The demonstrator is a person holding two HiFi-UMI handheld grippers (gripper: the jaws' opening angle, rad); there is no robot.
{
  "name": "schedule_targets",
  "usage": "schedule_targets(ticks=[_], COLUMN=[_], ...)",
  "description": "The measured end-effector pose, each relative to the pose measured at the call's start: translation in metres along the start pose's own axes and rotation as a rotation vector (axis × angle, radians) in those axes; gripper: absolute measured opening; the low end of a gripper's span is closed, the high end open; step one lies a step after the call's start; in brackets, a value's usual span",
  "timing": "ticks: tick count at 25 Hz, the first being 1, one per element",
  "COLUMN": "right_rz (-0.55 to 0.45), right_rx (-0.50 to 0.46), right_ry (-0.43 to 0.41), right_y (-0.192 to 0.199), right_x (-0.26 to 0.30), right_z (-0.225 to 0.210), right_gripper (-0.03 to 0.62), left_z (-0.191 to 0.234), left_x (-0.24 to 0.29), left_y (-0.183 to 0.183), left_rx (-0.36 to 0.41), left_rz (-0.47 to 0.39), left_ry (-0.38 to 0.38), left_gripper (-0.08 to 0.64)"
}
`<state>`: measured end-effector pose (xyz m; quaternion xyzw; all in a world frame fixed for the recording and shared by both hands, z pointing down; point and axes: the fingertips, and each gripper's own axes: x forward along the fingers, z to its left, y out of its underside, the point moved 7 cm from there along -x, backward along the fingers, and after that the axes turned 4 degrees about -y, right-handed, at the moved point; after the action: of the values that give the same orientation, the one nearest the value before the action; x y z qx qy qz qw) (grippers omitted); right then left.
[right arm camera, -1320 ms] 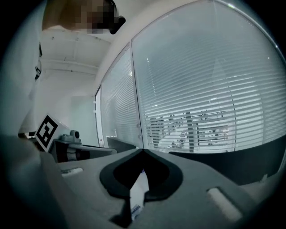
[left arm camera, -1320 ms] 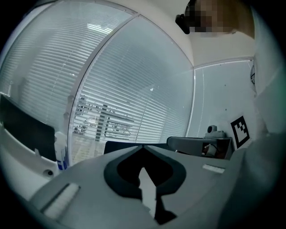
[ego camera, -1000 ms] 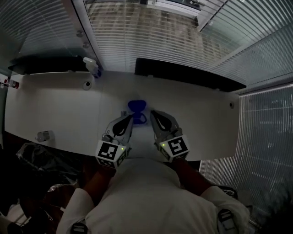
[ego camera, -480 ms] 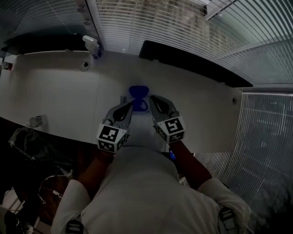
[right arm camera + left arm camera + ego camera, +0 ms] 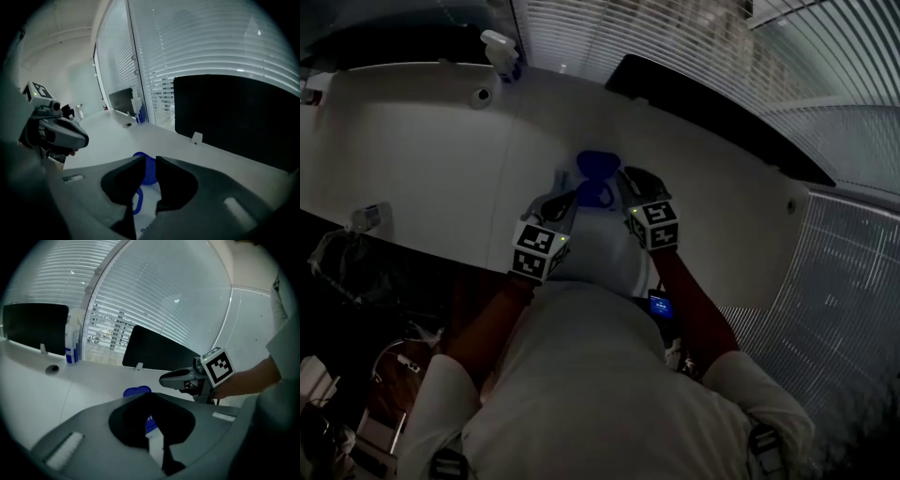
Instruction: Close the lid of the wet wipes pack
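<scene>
My left gripper (image 5: 153, 399): jaws pressed together at tips, nothing pinched. My right gripper (image 5: 150, 160): jaws just been opening, now narrowly spread; blue lid (image 5: 149, 171) shows through gap, pads off it. Wet wipes pack (image 5: 149, 208) lies on white desk (image 5: 422, 150) under both grippers, lid raised.

The head view looks steeply down on the desk (image 5: 412, 169); both gripper views look low across it; all share the blue lid (image 5: 592, 167).
</scene>
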<state>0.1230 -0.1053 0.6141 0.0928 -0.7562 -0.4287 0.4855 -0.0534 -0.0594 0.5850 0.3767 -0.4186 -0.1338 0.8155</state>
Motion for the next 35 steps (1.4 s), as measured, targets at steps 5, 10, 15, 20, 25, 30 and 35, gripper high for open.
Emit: schedule_targets(ticks=[5, 10, 15, 20, 25, 30, 35], right_rz=[0.067, 0.115, 0.161, 0.184, 0.193, 0.16, 0.12], right_rx=[0.021, 0.039, 0.049, 0.042, 0.064, 0.046, 0.065], right_ry=[-0.021, -0.055, -0.088, -0.125, -0.16, -0.186, -0.271], right_y=[0.014, 0.021, 0.027, 0.028, 0.029, 0.025, 0.02], right_x=[0.021, 0.042, 0.057, 0.064, 0.066, 0.055, 0.032], right_z=[-0.01, -0.024, -0.035, -0.038, -0.039, -0.035, -0.026], right_gripper=[0.081, 0.108, 0.117, 0.118, 0.116, 0.065, 0.066], left_z=[0.015, 0.027, 0.038, 0.044, 0.049, 0.051, 0.05], left_x=[0.016, 0.036, 0.051, 0.056, 0.06, 0.06, 0.063], left_y=[0.03, 0.056, 0.073, 0.082, 0.092, 0.102, 0.106], left_rx=[-0.013, -0.012, -0.006, -0.013, -0.013, -0.009, 0.004], left_rz=[0.082, 0.172, 0.246, 0.276, 0.293, 0.317, 0.325], left_ry=[-0.021, -0.012, -0.034, -0.041, -0.059, -0.058, -0.054], left_gripper=[0.002, 0.002, 0.002, 0.002, 0.002, 0.002, 0.002])
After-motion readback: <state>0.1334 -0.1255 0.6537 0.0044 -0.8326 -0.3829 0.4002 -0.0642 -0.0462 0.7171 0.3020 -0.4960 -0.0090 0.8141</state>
